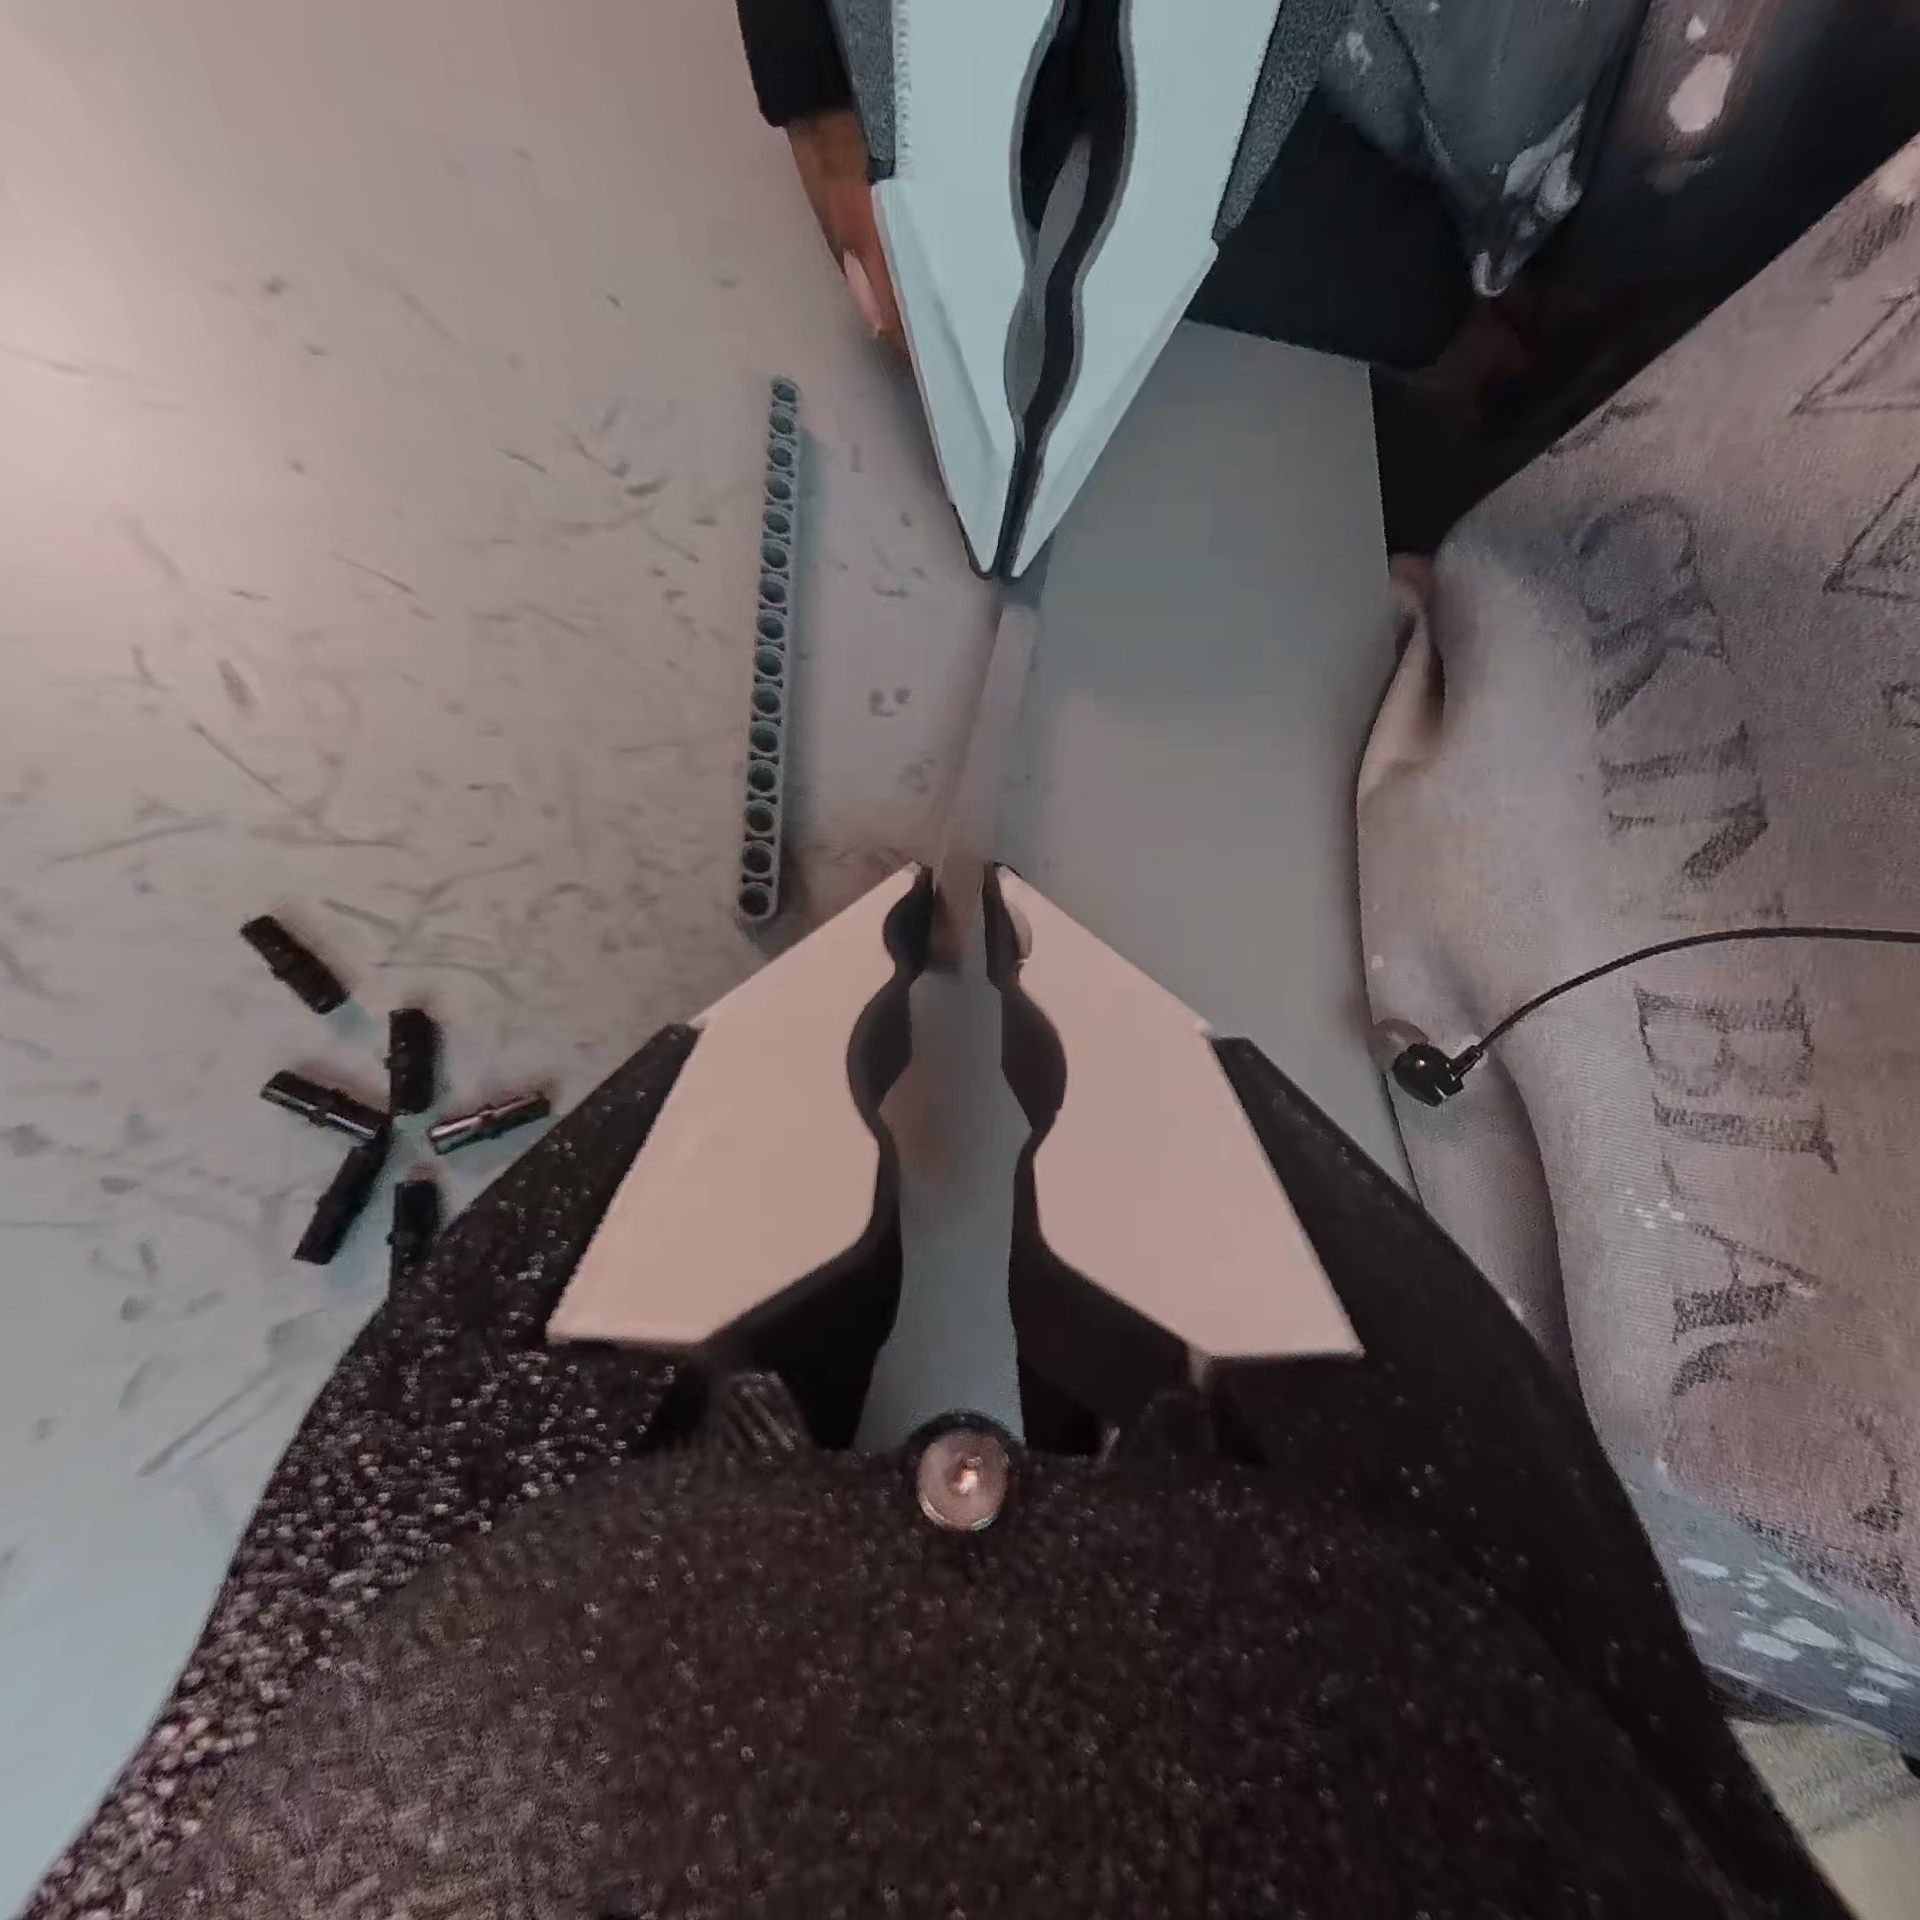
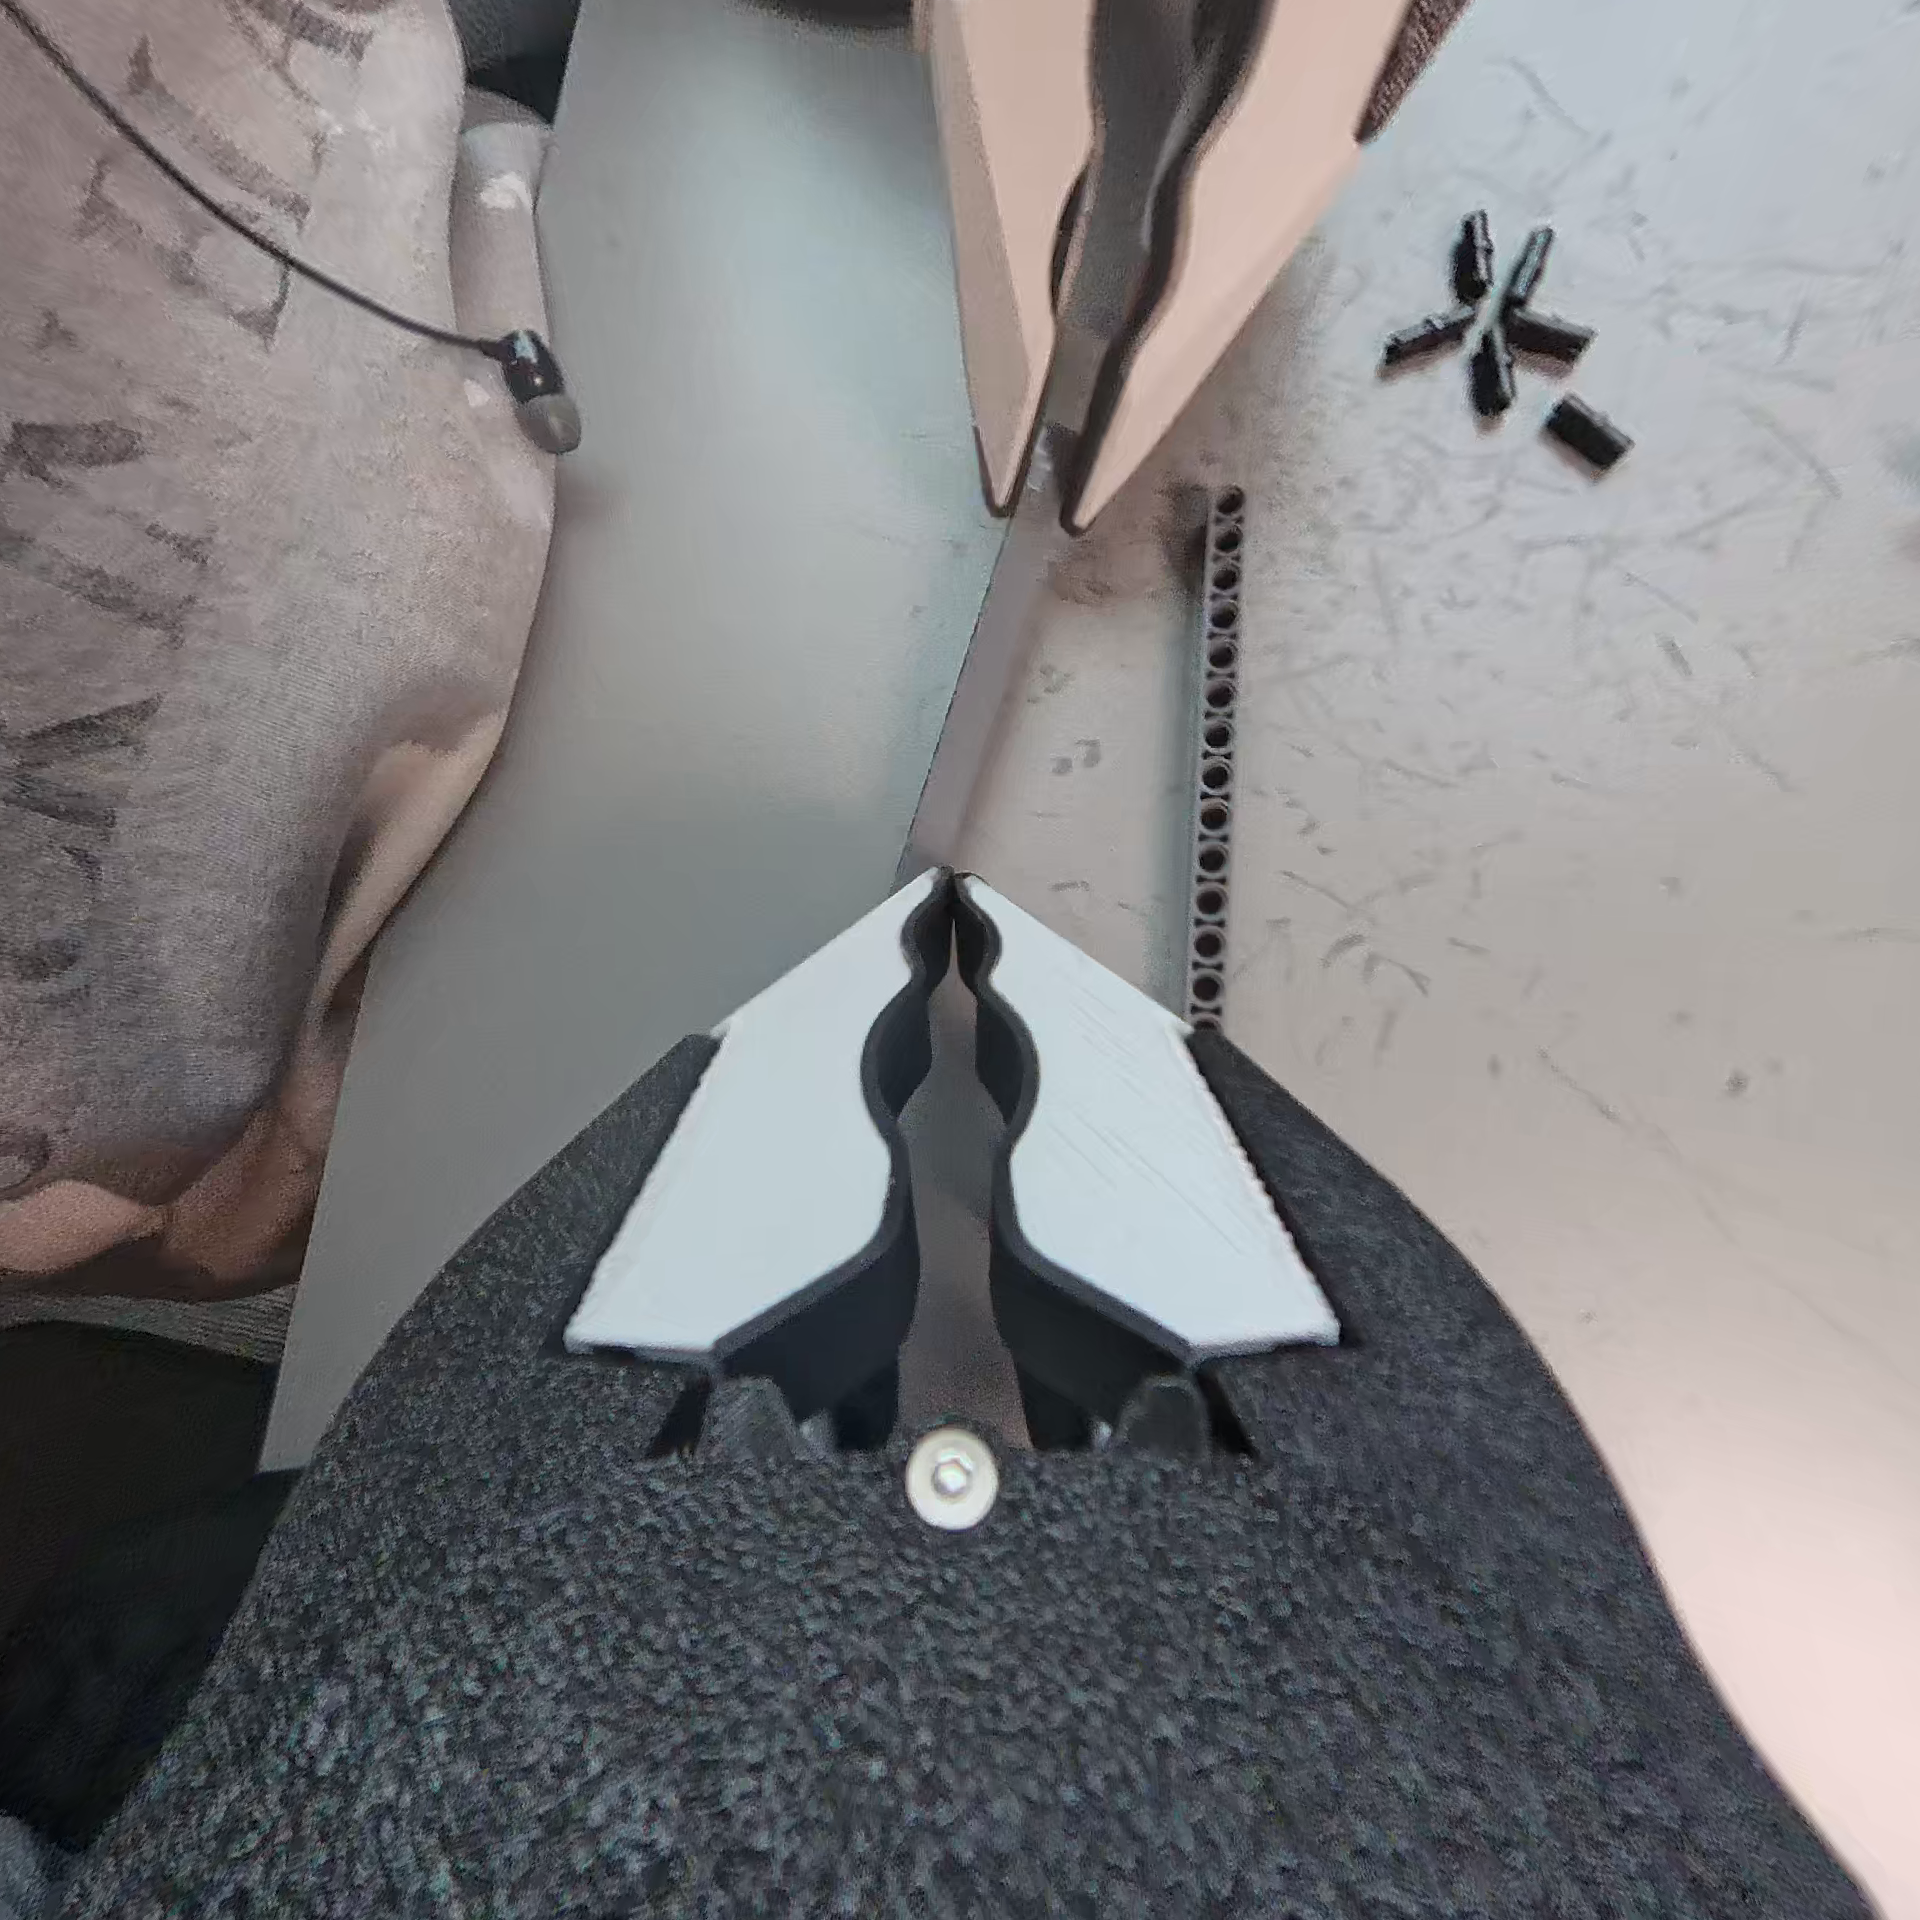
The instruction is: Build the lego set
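My left gripper hangs over the table's edge. Its pink fingers stand a narrow gap apart. In the right wrist view a small light grey piece shows pinched between its tips. My right gripper has white fingers, is shut with tip on tip and holds nothing. It points at the left gripper from the far side, a short way off. A long grey beam with holes lies flat on the table by the edge. Several black pins lie in a loose cluster farther in.
The scuffed white table ends in a straight edge under both grippers, with grey floor beyond it. A person in a printed grey garment stands close by the edge, with a black earphone on a cable hanging. One gripper's finger ends stand about 7 cm off the other's.
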Motion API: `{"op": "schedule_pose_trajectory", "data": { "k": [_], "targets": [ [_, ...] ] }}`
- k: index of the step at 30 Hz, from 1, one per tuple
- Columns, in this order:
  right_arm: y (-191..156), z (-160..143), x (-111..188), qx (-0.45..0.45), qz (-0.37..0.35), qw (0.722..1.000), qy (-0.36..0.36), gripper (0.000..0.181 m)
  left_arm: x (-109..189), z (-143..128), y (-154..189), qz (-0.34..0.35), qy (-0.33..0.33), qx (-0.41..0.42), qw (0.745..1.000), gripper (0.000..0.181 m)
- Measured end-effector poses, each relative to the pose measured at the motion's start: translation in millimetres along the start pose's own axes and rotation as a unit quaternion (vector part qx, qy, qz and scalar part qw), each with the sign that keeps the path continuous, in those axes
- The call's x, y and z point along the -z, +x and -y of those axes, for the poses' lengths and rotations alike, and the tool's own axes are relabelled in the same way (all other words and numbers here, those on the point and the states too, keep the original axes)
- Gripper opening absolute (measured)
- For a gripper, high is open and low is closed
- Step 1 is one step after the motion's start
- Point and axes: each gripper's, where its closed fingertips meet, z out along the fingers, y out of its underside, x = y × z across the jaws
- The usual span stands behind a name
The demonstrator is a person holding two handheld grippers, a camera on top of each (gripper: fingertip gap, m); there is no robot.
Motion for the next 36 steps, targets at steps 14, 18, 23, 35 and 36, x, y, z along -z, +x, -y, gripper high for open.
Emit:
{"op": "schedule_pose_trajectory", "data": {
  "k": [14,18,23,35,36],
  "targets": [
    [1,-3,-6,0.054,-0.083,0.994,-0.05,0.012,20,2,-20,0.072,0.025,-0.022,0.997,0.021],
    [-6,-5,2,-0.011,-0.004,1.0,-0.018,0.007,17,11,0,0.064,0.04,-0.135,0.988,0.035],
    [-5,-7,15,-0.149,0.127,0.98,0.018,0.007,1,13,11,0.073,0.035,-0.207,0.975,0.038],
    [2,0,13,-0.286,0.17,0.942,0.05,0.008,-9,-3,-11,0.133,-0.034,-0.19,0.972,0.011],
    [2,-2,14,-0.26,0.151,0.953,0.04,0.011,-9,-3,-10,0.124,-0.035,-0.174,0.976,0.011]
  ]
}}
